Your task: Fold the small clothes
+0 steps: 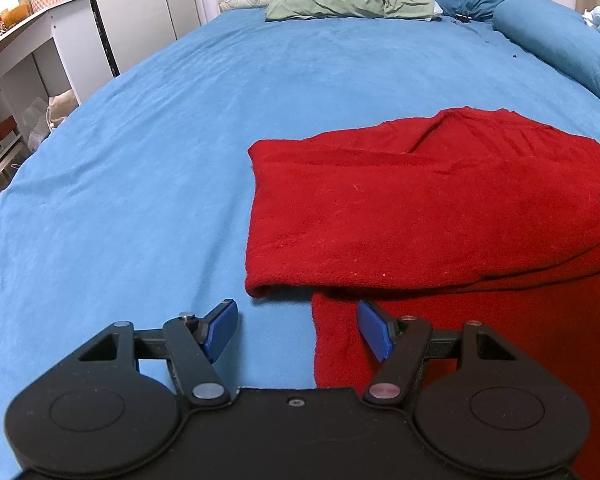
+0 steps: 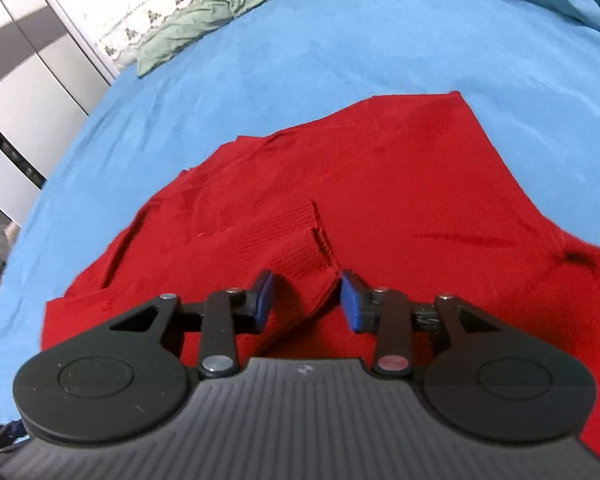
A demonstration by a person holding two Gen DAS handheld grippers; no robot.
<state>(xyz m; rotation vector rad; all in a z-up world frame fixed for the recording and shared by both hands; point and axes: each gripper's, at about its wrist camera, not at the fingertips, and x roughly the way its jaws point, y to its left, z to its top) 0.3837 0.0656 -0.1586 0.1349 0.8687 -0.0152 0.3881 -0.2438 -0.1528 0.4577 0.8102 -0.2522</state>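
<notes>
A red knit garment [image 1: 420, 208] lies partly folded on the blue bed sheet [image 1: 140, 160], with one layer doubled over another. My left gripper [image 1: 298, 330] hovers open at the garment's near left corner. Its right pad [image 1: 374, 330] is above the red lower layer, its left pad [image 1: 220, 330] above bare sheet, and nothing is held. In the right wrist view the garment [image 2: 380, 184] fills the middle. Its ribbed sleeve cuff [image 2: 296, 240] lies between the blue pads of my right gripper [image 2: 306, 302]. The jaws stand partly apart, and the pads are not pressing on the cuff.
A green pillowcase [image 1: 348, 2] and a quilted headboard cover lie at the head of the bed, with blue pillows [image 1: 560, 44] at the right. A white shelf unit [image 1: 32, 60] and wardrobe doors stand beyond the bed's left edge. Bare sheet lies left of the garment.
</notes>
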